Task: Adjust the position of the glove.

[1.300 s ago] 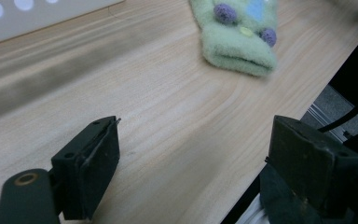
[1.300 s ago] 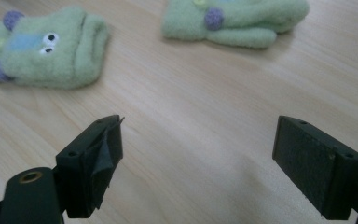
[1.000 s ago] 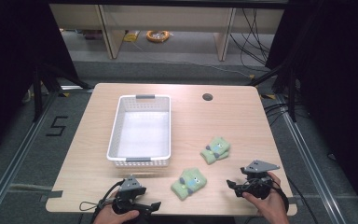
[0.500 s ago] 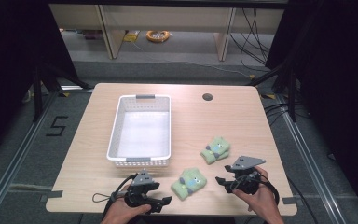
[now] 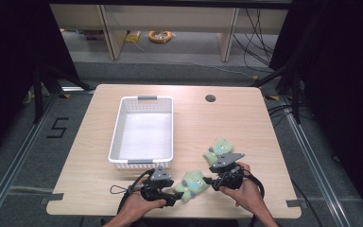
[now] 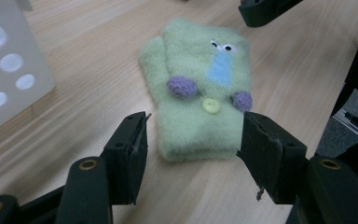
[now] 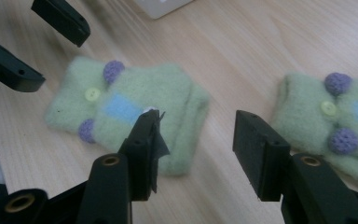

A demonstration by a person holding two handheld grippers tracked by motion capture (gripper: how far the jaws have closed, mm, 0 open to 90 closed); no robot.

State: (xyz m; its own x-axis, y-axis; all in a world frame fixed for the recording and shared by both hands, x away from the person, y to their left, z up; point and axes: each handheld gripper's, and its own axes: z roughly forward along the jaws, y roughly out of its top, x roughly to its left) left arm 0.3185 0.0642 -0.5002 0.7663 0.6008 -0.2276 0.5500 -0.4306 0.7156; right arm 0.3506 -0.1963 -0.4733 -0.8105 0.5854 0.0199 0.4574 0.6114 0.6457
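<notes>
Near the front edge of the counter (image 5: 264, 123), both grippers close in on one green mitten (image 5: 192, 182) from either side. The left gripper (image 6: 193, 142) has its jaws spread wide, flanking the mitten's cuff end, not yet touching the fleece; the right gripper (image 7: 196, 135) is likewise wide apart, hovering over the mitten's other end. A second mitten (image 5: 218, 149) of the same kind lies just behind the right gripper, toward the counter's right side, and the white basket (image 5: 118, 124) stands empty at the counter's left middle. My read: this is the approach for a pick-up, nothing grasped so far. The next move calls for lowering the jaws around the soft edges and squeezing enough to catch the thick fabric without sliding it along the wood. As for writing: no brand or label shows on the mittens, just a stitched face, purple pom-poms and a pale button; a "5" (image 5: 58, 128) is marked on the floor, left of the counter.
</notes>
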